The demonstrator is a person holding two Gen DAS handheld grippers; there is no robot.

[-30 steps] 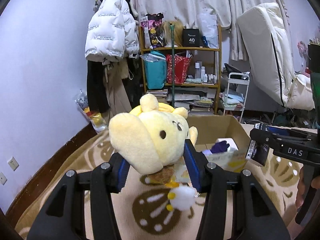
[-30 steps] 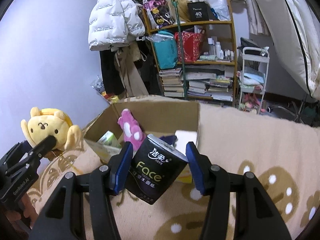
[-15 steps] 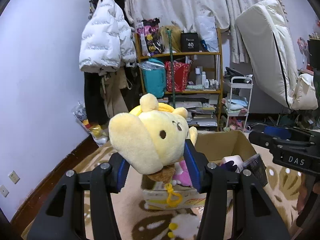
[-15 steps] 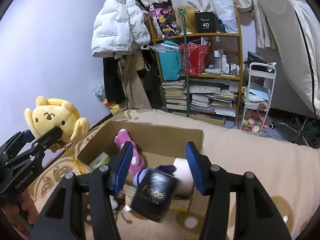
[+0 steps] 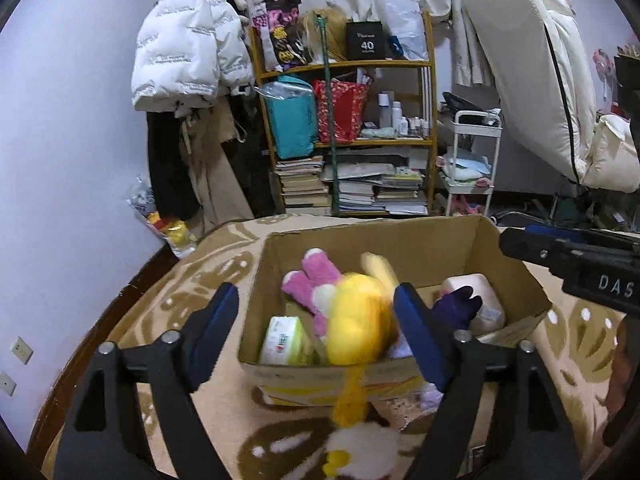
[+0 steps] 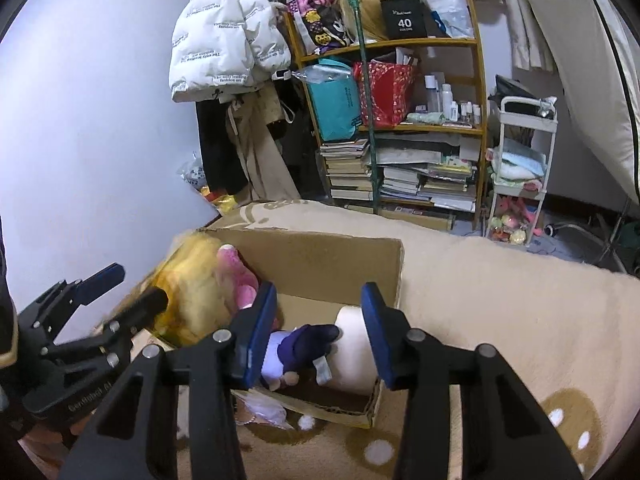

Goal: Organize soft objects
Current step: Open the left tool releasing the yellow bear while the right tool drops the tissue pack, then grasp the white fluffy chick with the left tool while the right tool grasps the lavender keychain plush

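A cardboard box sits on the beige patterned blanket. My left gripper is open above its near edge. The yellow plush, blurred, drops free between the fingers into the box; it also shows in the right wrist view. In the box lie a pink plush, a green tissue pack, a purple plush and a white roll. My right gripper is open and empty above the box's right end. The black tissue pack is out of sight.
A wooden shelf with bags and stacked books stands behind the box. A white jacket hangs at the left, a white cart and a leaning mattress at the right. A white pom-pom lies before the box.
My left gripper opened and let the yellow plush fall into the box. My right gripper let go of the black tissue pack, which dropped out of view. Both moved closer over the box.
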